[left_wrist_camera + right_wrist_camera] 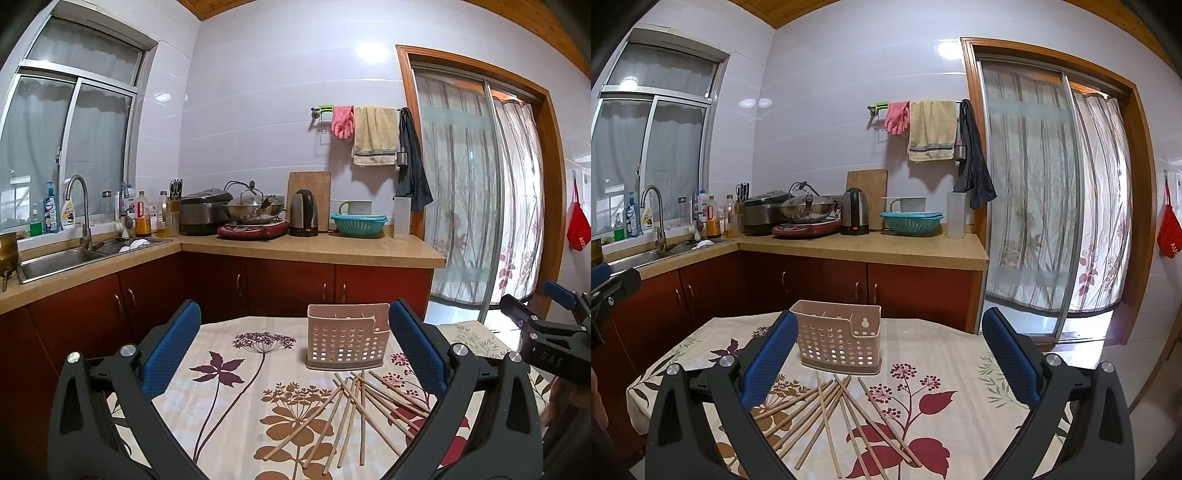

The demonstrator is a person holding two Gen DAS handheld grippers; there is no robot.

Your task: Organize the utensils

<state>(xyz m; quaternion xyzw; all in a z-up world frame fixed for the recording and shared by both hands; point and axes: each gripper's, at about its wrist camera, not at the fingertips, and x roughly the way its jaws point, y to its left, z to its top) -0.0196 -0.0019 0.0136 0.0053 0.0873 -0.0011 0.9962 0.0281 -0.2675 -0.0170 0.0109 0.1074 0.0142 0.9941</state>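
A loose pile of wooden chopsticks point(354, 413) is seen on the flowered tablecloth point(236, 369), criss-crossed and overlapping, just in front of the pink perforated utensil holder point(347, 341), which stands upright near the far edge of the table. A few stick ends appear to rise inside the holder already, though this cannot be told with certainty through the fisheye view.

The left gripper point(295, 347) is held above the near side of the table with its blue pads spread wide and nothing between them; the right gripper point(890, 354) is likewise spread fully and empty, hovering over the same pile. Neither is touching a chopstick.

The step in hand is judged to be the first pick from the pile. It would be done best if a single stick lying on top were chosen (the ones fanned out at the edge of the pile are the least tangled), and if it were taken near its middle so that it does not swing when lifted. The pads should be brought down on either side of the stick across its length, since a grip along the length would let it slip. The holder is light and could be tipped, so the stick should be lowered into its open top rather than pushed against the wall.
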